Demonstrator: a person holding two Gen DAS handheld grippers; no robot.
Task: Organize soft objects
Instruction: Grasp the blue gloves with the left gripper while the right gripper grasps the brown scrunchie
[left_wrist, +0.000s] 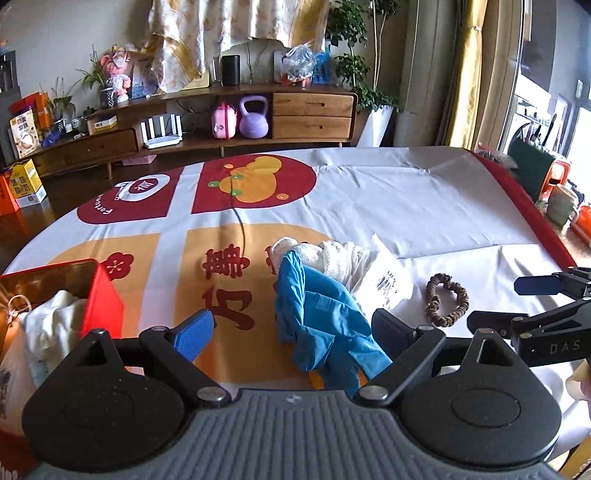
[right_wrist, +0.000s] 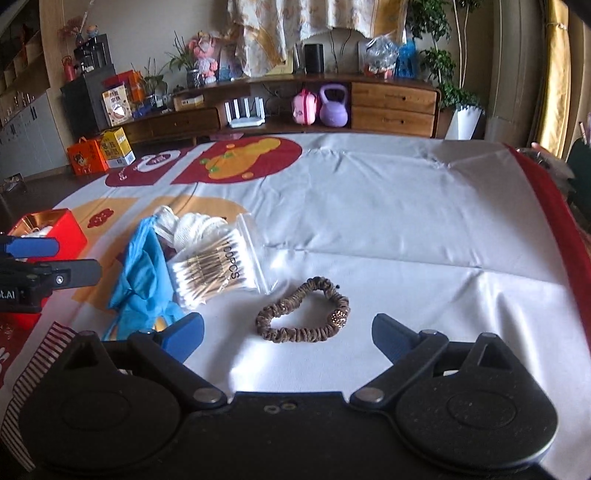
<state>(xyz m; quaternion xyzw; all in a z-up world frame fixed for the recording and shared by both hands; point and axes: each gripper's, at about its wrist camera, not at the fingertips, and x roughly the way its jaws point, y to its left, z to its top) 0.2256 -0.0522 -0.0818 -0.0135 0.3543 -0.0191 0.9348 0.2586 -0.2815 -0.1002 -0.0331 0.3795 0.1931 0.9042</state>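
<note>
A blue rubber glove (left_wrist: 321, 314) (right_wrist: 142, 280) lies crumpled on the tablecloth, its near end between the fingers of my open left gripper (left_wrist: 291, 332). Behind it sit a white gauze roll (left_wrist: 332, 254) (right_wrist: 192, 225) and a clear bag of cotton swabs (right_wrist: 218, 273) (left_wrist: 388, 280). A brown scrunchie (right_wrist: 303, 314) (left_wrist: 445, 299) lies just ahead of my open right gripper (right_wrist: 288, 334), which holds nothing. A red box (left_wrist: 103, 299) (right_wrist: 62, 232) at the left holds white cloth (left_wrist: 48, 325).
The patterned tablecloth (right_wrist: 406, 206) covers a large table with a red border (right_wrist: 554, 221) at the right. A thin dark cable (left_wrist: 242, 229) runs across the cloth. A wooden sideboard (left_wrist: 314, 114) with a purple kettlebell stands across the room.
</note>
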